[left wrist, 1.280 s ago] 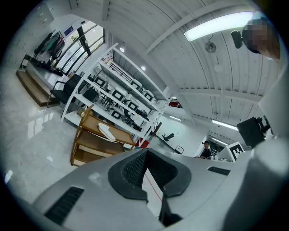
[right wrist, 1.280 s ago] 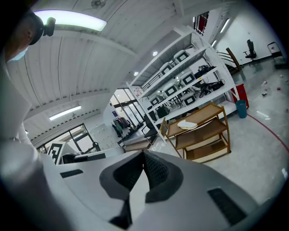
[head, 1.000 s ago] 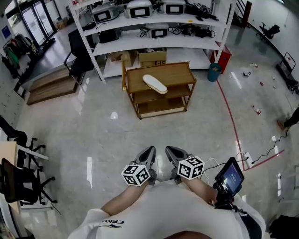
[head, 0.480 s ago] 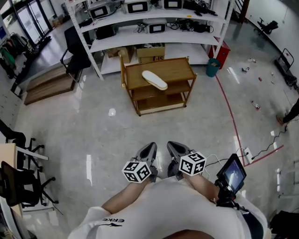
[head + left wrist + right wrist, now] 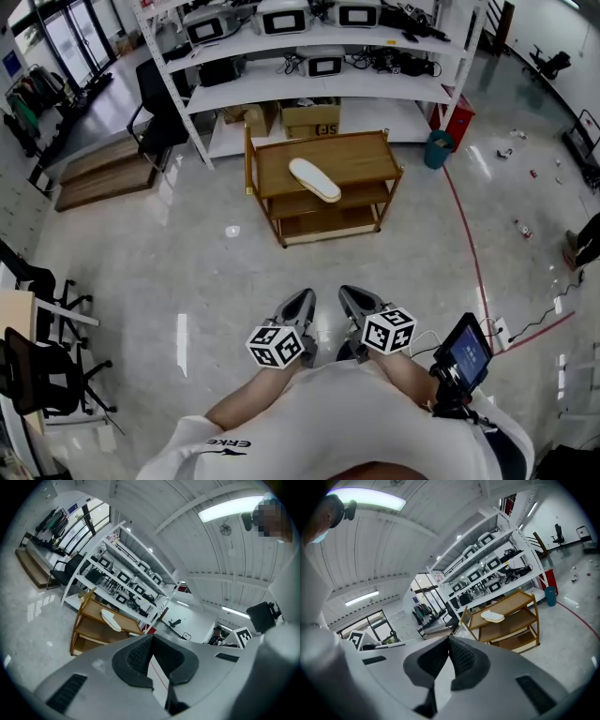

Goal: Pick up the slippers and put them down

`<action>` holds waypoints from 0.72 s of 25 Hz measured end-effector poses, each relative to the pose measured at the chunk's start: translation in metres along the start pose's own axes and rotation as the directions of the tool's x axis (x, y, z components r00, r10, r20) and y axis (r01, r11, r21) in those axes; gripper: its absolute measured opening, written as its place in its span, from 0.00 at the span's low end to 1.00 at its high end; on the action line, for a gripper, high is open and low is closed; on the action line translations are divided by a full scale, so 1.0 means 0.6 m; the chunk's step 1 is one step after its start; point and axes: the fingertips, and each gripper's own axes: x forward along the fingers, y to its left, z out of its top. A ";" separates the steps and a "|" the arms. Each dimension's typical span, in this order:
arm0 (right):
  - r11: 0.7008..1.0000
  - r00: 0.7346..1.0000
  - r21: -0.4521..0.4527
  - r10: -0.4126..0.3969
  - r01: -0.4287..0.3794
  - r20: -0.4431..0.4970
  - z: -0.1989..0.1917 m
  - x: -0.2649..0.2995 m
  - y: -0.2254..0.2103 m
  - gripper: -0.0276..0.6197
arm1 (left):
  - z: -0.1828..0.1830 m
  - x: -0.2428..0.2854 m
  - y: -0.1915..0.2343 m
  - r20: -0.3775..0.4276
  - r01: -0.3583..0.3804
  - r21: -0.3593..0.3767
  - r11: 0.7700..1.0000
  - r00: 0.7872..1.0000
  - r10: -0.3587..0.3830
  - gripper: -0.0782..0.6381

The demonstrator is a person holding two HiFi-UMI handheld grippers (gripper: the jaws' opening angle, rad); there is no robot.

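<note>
A white slipper (image 5: 314,179) lies on the top shelf of a wooden cart (image 5: 375,155) across the floor from me. Both gripper views show that slipper too, the left (image 5: 111,619) and the right (image 5: 492,616), far beyond the jaws. My left gripper (image 5: 302,298) and right gripper (image 5: 349,292) are held side by side close to my body, pointing toward the cart. The left gripper's (image 5: 151,639) jaws are shut with nothing between them. The right gripper (image 5: 449,640) is likewise shut and empty. Only one slipper is in view.
White shelving (image 5: 309,84) with devices stands behind the cart, with cardboard boxes (image 5: 311,117) under it. A black chair (image 5: 161,112) is at the back left and office chairs (image 5: 37,366) at the left edge. A teal bin (image 5: 438,148) and red floor line (image 5: 473,253) lie to the right.
The cart and slipper sit a little lower and larger in the head view, so I have come slightly closer. Both grippers stay shut in front of my body.
</note>
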 end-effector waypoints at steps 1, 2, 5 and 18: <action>1.000 1.000 0.002 0.004 -0.004 0.003 0.012 0.007 -0.011 0.05 | 0.006 0.016 0.001 0.002 -0.003 0.003 1.000 1.000 0.003 0.11; 1.000 1.000 0.003 0.008 -0.008 0.006 0.024 0.013 -0.022 0.05 | 0.012 0.032 0.001 0.005 -0.006 0.005 1.000 1.000 0.005 0.11; 1.000 1.000 0.013 0.018 -0.018 0.013 0.057 0.032 -0.056 0.05 | 0.029 0.079 0.004 0.009 -0.013 0.010 1.000 1.000 0.013 0.11; 0.995 0.997 0.060 0.077 -0.075 -0.027 0.154 0.102 -0.192 0.05 | 0.061 0.257 0.017 0.003 -0.086 0.002 0.996 0.996 0.086 0.11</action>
